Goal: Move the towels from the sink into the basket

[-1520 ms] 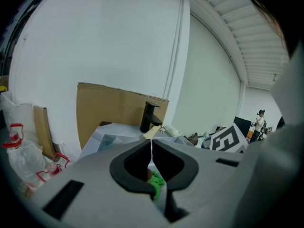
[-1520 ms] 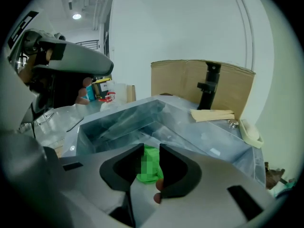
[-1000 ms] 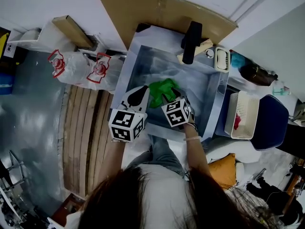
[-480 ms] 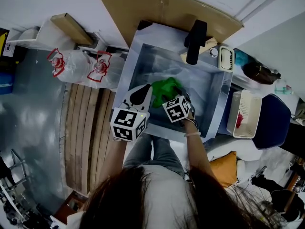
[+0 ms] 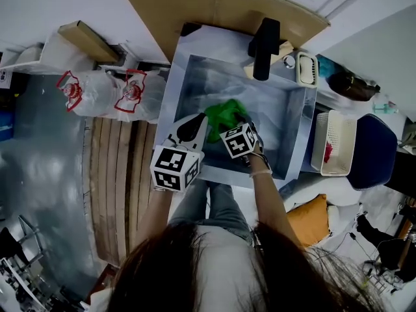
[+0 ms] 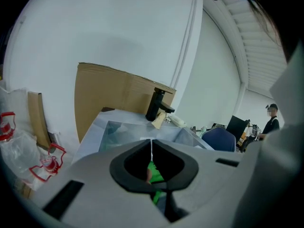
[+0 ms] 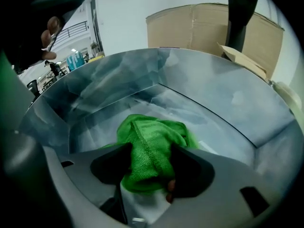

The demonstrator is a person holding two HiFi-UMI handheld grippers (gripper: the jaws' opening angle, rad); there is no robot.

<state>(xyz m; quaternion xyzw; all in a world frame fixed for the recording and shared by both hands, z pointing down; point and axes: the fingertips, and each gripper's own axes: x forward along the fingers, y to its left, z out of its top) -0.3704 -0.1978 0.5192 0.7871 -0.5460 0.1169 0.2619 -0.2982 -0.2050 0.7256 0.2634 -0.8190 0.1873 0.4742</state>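
Nearest the person, the left hand-held gripper (image 6: 152, 145) has its jaws pressed together on nothing and hovers over the sink's near rim. It has no part in this grasp and is best kept clear of the other one.

Just beside it, the right hand-held gripper (image 7: 149, 164) points steeply down into the sink (image 7: 223, 103). Its jaws have just been opening and stand wide, with the bunched green towel (image 7: 152, 132) between them but not pinched.

The step in hand looks like taking hold of that towel, which lies on the sink floor towards the near wall. To do it well, the jaws should probably go deeper, so they straddle the thick fold rather than a loose edge. They should then close fully before any lift, or the cloth may slip out.

Lifting straight up first should clear the sink wall and the black faucet (image 5: 263, 41) at the far side. The white basket (image 5: 339, 130) stands beyond the sink's right rim, so the carry goes that way.
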